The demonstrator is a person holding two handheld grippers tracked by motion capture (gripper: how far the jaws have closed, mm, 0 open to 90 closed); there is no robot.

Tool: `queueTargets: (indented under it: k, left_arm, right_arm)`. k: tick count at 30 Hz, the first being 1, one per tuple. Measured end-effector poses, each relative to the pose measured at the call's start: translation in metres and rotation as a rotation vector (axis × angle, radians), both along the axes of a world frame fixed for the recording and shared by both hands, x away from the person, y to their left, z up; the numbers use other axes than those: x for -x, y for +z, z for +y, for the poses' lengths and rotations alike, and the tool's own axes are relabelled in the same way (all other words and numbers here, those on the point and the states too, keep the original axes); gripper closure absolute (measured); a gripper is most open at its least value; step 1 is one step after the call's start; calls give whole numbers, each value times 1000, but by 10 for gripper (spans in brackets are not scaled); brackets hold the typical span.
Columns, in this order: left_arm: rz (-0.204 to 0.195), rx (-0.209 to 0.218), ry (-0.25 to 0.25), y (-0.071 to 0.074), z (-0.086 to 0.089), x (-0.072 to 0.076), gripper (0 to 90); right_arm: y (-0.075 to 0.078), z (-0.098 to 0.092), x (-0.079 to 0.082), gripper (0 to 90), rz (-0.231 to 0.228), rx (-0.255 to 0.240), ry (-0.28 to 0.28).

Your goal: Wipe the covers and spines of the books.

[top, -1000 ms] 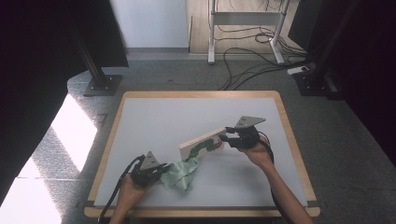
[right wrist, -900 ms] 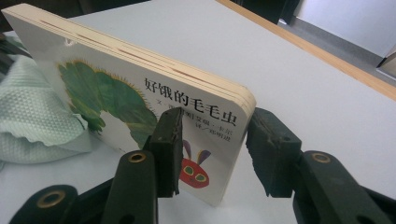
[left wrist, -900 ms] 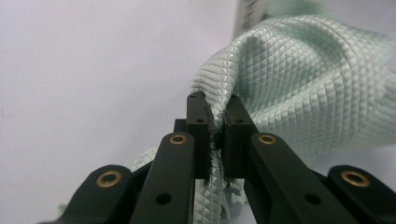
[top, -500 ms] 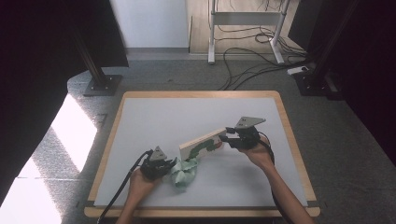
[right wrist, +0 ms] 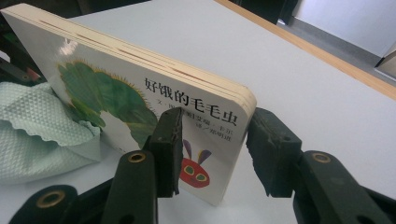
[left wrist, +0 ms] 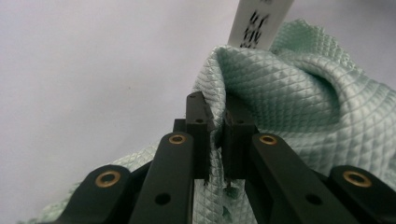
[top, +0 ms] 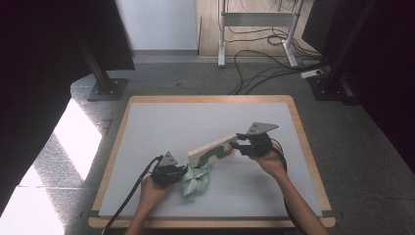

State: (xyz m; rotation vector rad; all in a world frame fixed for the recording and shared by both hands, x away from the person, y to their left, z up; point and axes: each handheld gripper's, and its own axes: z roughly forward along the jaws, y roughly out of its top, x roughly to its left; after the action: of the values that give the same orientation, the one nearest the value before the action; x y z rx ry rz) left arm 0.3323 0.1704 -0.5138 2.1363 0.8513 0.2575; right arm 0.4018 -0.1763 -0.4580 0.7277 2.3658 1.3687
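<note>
A board book (top: pixel 212 150) with a green caterpillar on its cover (right wrist: pixel 116 93) stands on its long edge, tilted, over the white table (top: pixel 147 122). My right gripper (top: pixel 238 145) is shut on its right end, one jaw on the front cover and one on the back (right wrist: pixel 217 149). A crumpled mint-green cloth (top: pixel 195 178) lies against the book's lower left end (right wrist: pixel 32 126). My left gripper (top: pixel 182 171) is shut on a fold of that cloth (left wrist: pixel 217 116), and the quilted fabric (left wrist: pixel 303 93) bulges beyond the jaws. The book's edge (left wrist: pixel 259 21) rises just behind the cloth.
The table has a wooden rim (top: pixel 205 98). Beyond it on the grey floor lie loose cables (top: pixel 264 58), a white desk frame (top: pixel 222 34) and a black stand base (top: pixel 105 88). A bright sunlit patch (top: pixel 73 137) lies left of the table.
My left gripper has moved right with the cloth, bunching it up against the book's lower end. The right gripper and the book have kept still.
</note>
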Motion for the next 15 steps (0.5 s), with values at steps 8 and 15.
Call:
queueTargets:
  k: [8, 15]
  left_arm:
    - [-28, 26, 0, 19, 1, 2, 831]
    - [-72, 34, -9, 44, 3, 2, 831]
  right_arm:
    - [0, 0, 0, 549, -2, 3, 3]
    - [0, 0, 1, 548, -3, 1, 1]
